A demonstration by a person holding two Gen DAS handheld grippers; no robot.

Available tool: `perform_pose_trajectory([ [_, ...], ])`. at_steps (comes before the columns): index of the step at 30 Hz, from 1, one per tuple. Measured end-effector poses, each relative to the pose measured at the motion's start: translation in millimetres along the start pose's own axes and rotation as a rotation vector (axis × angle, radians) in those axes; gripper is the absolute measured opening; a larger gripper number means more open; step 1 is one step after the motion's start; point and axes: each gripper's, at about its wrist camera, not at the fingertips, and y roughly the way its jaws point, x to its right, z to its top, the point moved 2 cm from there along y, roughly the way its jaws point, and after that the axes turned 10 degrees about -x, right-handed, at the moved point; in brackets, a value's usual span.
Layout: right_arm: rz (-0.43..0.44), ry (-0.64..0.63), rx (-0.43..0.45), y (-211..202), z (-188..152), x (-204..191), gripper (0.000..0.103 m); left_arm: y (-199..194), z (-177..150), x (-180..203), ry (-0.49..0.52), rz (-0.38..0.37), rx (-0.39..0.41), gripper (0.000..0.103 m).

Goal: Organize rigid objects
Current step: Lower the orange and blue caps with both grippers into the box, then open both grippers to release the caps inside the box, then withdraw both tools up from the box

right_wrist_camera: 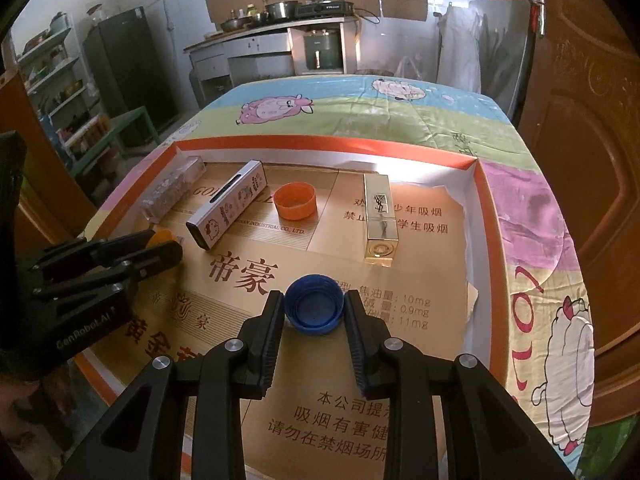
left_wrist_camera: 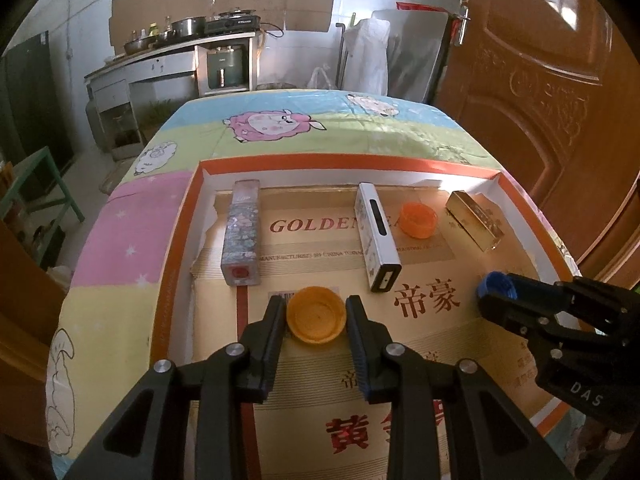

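1. My left claw (left_wrist_camera: 316, 314) is clenched on the yellow cap (left_wrist_camera: 316, 314), pads pressed on both sides of it, mouth up, near the front of the tray (left_wrist_camera: 352, 168).
2. My right claw (right_wrist_camera: 314, 312) grasps the blue cap (right_wrist_camera: 314, 310) the same way, over the tray's printed floor, right of the left one.
3. I judge the step in hand to be carrying: both caps are gripped but not yet set in their places.
4. An orange cap (right_wrist_camera: 295, 200) lies free near the back, between the white box (right_wrist_camera: 228, 210) and the gold box (right_wrist_camera: 380, 218); a glitter box (left_wrist_camera: 242, 232) lies at the far left, beside the wall.
5. The next move likely calls for bringing my caps up beside the orange one and letting go gently, without nudging the boxes; caps are light and may skid or roll.
6. The tray is a shallow cardboard lid with an orange rim, lying on a cartoon sheep cloth (left_wrist_camera: 272, 124) over a table.
7. Beyond it are a counter with pots (right_wrist_camera: 280, 12) and a wooden door (left_wrist_camera: 540, 80) on the right.
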Motion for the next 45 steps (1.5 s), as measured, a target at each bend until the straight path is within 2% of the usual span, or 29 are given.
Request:
perform_pose_trajectory([
  [5, 0.006, 0.0, 0.002, -0.9, -0.6, 0.6, 0.033, -3.6, -1.2, -1.1, -0.006, 0.012, 0.005, 0.031],
  [7, 0.01, 0.0, 0.002, -2.0, -1.5, 0.1, 0.037, -4.5, -2.8, -1.0, -0.005, 0.014, 0.004, 0.033],
  [9, 0.01, -0.001, 0.001, -3.3, -3.6, -0.6, 0.045, -6.0, -3.9, -1.0, -0.003, 0.012, 0.005, 0.035],
  [12, 0.01, -0.003, 0.002, -5.9, -5.7, -2.6, 0.048, -8.9, -5.0, -1.6, -0.007, 0.009, 0.011, 0.039],
  [23, 0.005, 0.007, 0.027, -21.1, -12.8, -5.5, 0.049, -27.6, -13.3, -5.3, -0.018, 0.016, 0.039, 0.042],
  [45, 0.001, 0.039, 0.087, -69.5, -53.6, -24.3, 0.049, -80.7, -51.0, -10.0, -0.057, 0.003, 0.103, 0.042],
])
